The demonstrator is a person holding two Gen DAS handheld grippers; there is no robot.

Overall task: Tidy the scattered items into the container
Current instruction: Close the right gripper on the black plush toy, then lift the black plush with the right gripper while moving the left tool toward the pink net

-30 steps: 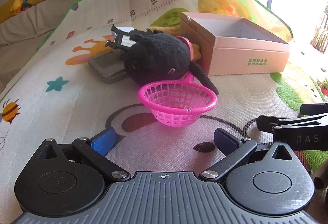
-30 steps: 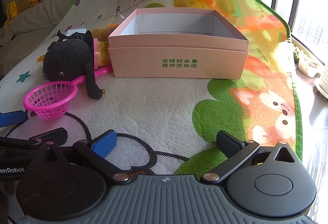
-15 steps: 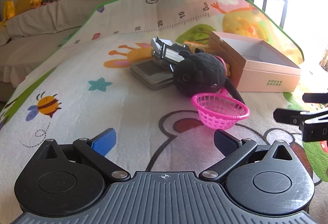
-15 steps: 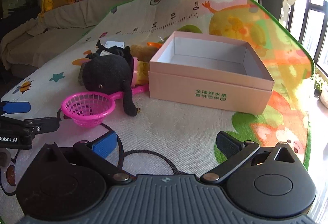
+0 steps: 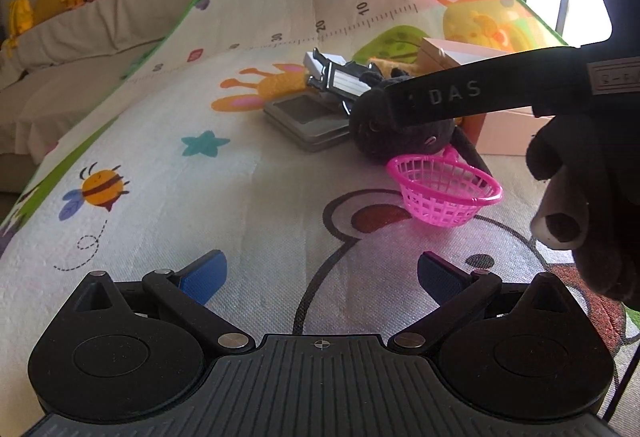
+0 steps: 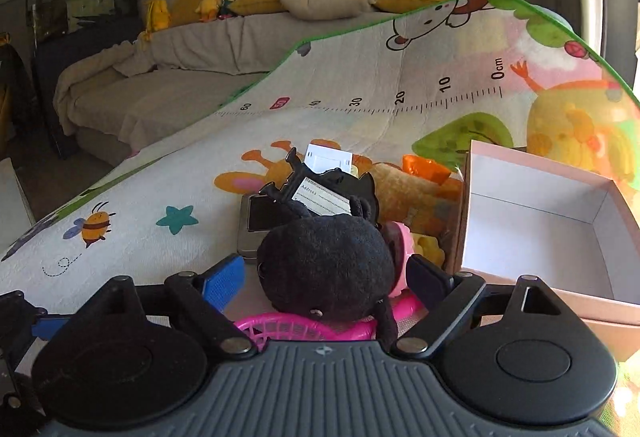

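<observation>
right claw (image 6: 326,275) just swung over from the box (image 6: 536,221), 2 jaws narrowing but still spread around the plush (image 6: 324,269), so that's probably going in first; left claw (image 5: 320,277) spread, empty.

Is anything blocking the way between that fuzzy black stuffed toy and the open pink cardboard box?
Nothing visible does. The black plush toy lies just left of the pink cardboard box, whose open top is unobstructed. The right gripper, jaws closing, straddles it.
</observation>
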